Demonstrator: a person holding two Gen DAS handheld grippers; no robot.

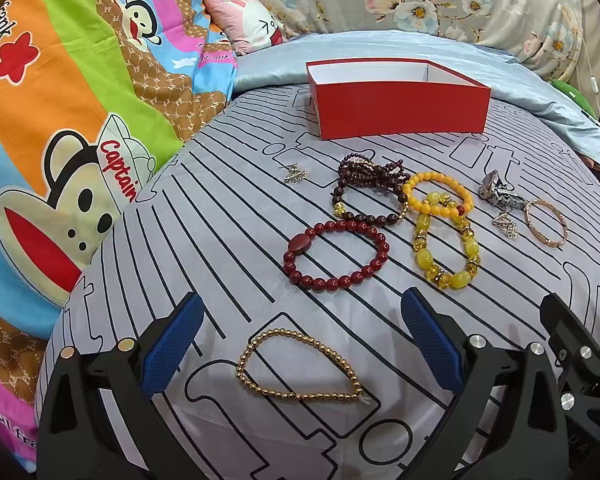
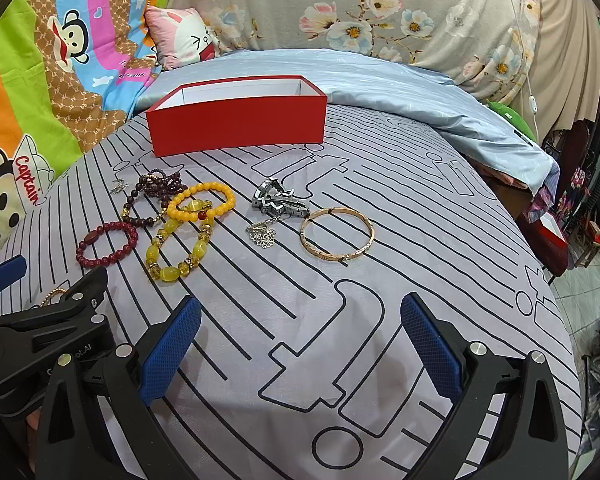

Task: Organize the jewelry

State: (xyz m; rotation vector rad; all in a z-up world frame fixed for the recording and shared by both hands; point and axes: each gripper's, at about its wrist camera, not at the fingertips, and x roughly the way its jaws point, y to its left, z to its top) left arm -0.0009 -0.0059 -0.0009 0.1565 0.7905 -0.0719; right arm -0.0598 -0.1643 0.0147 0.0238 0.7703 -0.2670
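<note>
An open red box (image 1: 400, 108) with a white inside stands at the back of the bed; it also shows in the right wrist view (image 2: 236, 124). In front of it lie a dark red bead bracelet (image 1: 337, 255), a dark maroon bead strand (image 1: 364, 184), an orange bead bracelet (image 1: 436, 192), a yellow stone bracelet (image 1: 446, 246), a silver watch (image 2: 278, 200), a rose-gold bangle (image 2: 337, 237) and a silver pendant (image 2: 262, 234). My left gripper (image 1: 302, 332) is open, with a gold bead bracelet (image 1: 300, 366) lying between its fingers. My right gripper (image 2: 300, 334) is open and empty over bare sheet.
The jewelry lies on a grey sheet with black lines (image 2: 340, 300). A small silver chain piece (image 1: 296, 174) lies left of the maroon strand. Cartoon bedding (image 1: 60, 120) rises on the left, a blue quilt (image 2: 380, 88) and floral cover behind. The bed edge drops off at right (image 2: 560, 300).
</note>
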